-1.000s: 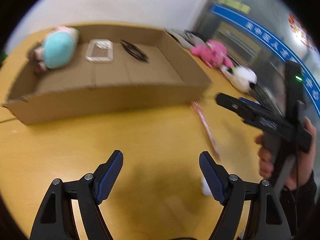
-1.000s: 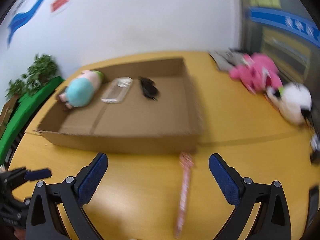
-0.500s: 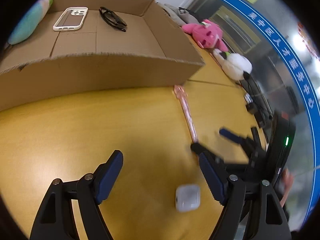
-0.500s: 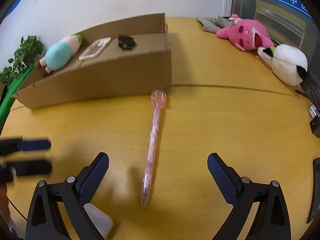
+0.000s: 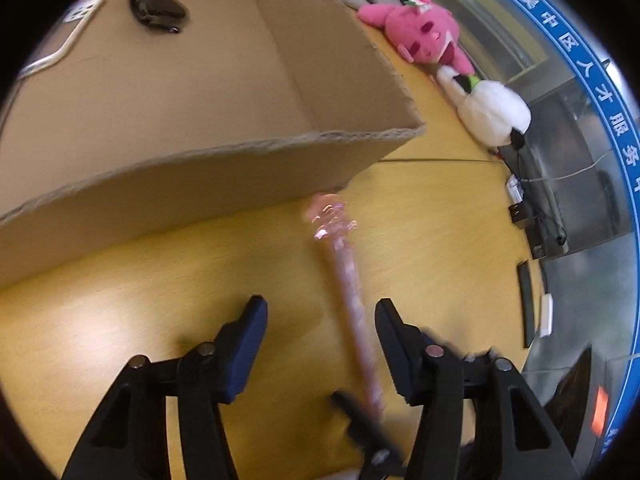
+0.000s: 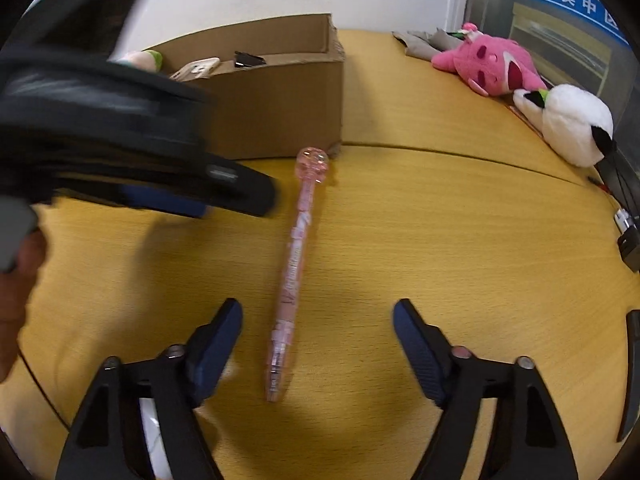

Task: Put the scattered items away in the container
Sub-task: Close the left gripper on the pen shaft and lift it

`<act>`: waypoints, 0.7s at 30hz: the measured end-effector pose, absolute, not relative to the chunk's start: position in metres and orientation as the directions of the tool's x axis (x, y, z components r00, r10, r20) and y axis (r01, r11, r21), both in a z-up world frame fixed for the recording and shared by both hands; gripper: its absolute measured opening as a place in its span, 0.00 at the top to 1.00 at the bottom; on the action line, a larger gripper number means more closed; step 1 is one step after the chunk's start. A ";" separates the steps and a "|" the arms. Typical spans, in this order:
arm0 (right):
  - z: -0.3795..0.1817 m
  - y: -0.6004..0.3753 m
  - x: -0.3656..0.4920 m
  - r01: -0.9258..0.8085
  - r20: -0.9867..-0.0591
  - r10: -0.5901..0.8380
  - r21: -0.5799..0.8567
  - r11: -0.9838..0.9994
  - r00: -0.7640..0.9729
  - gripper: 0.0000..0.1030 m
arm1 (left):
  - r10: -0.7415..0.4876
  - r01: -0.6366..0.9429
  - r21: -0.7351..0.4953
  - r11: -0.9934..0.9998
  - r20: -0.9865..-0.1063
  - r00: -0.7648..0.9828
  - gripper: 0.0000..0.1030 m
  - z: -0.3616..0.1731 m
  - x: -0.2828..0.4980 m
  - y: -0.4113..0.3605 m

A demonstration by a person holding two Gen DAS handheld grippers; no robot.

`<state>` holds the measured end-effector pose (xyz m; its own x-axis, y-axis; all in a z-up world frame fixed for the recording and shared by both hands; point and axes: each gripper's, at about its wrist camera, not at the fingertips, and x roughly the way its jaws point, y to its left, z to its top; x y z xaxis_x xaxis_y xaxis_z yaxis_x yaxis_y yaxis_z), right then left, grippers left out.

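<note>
The cardboard box (image 5: 224, 80) stood ahead and to the left of the left gripper (image 5: 320, 320), with a phone case (image 5: 60, 40) and a dark folded item (image 5: 156, 4) already lying on its floor. Well off to the right lay a pink plush (image 6: 492, 66) and a white plush (image 6: 572, 124), not yet tidied. The step in hand looked like picking up the pink pen (image 6: 296, 272), which lay flat on the table (image 6: 440, 240), its bulbous top just short of the box's corner.

Both grippers straddled it. The left gripper's jaws were closing with the pen between them, nearer the right pad, not yet pinched. The right gripper (image 6: 316, 332) was closing too, the pen's lower end between its jaws but untouched.

Next, I judged, one gripper should finish closing on the barrel, lift, and carry it over the box wall.

Blue signage (image 5: 600, 92) carried white Chinese characters; the right view showed "吴中".
</note>
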<state>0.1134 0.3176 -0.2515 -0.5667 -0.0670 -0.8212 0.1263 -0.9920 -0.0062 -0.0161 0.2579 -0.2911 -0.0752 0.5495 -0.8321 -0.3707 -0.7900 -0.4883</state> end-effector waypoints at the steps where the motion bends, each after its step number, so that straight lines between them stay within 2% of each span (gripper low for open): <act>1: -0.251 0.317 0.114 0.129 -0.820 -0.070 -0.004 -0.992 -0.568 0.27 | 0.544 -0.368 -0.483 -0.795 -0.836 -0.076 0.55 -0.292 -0.018 0.263; 4: -0.251 0.317 0.114 0.135 -0.818 -0.075 -0.003 -0.991 -0.571 0.29 | 0.540 -0.364 -0.488 -0.793 -0.840 -0.051 0.70 -0.295 -0.021 0.275; 7: -0.249 0.316 0.115 0.145 -0.813 -0.082 -0.002 -0.989 -0.576 0.45 | 0.540 -0.368 -0.496 -0.787 -0.842 -0.019 0.87 -0.299 -0.022 0.285; 8: -0.248 0.315 0.115 0.155 -0.813 -0.089 -0.001 -0.988 -0.576 0.51 | 0.541 -0.369 -0.498 -0.785 -0.841 -0.015 0.89 -0.300 -0.021 0.287; 12: -0.247 0.310 0.120 0.180 -0.811 -0.105 0.000 -0.984 -0.575 0.66 | 0.538 -0.374 -0.494 -0.785 -0.843 -0.016 0.89 -0.300 -0.018 0.290; 14: -0.246 0.307 0.122 0.196 -0.812 -0.117 0.004 -0.981 -0.572 0.81 | 0.530 -0.383 -0.483 -0.787 -0.848 -0.019 0.90 -0.299 -0.016 0.291; 21: -0.244 0.310 0.132 0.189 -0.810 -0.159 0.061 -0.980 -0.565 0.85 | 0.527 -0.403 -0.468 -0.786 -0.849 -0.042 0.91 -0.287 -0.003 0.283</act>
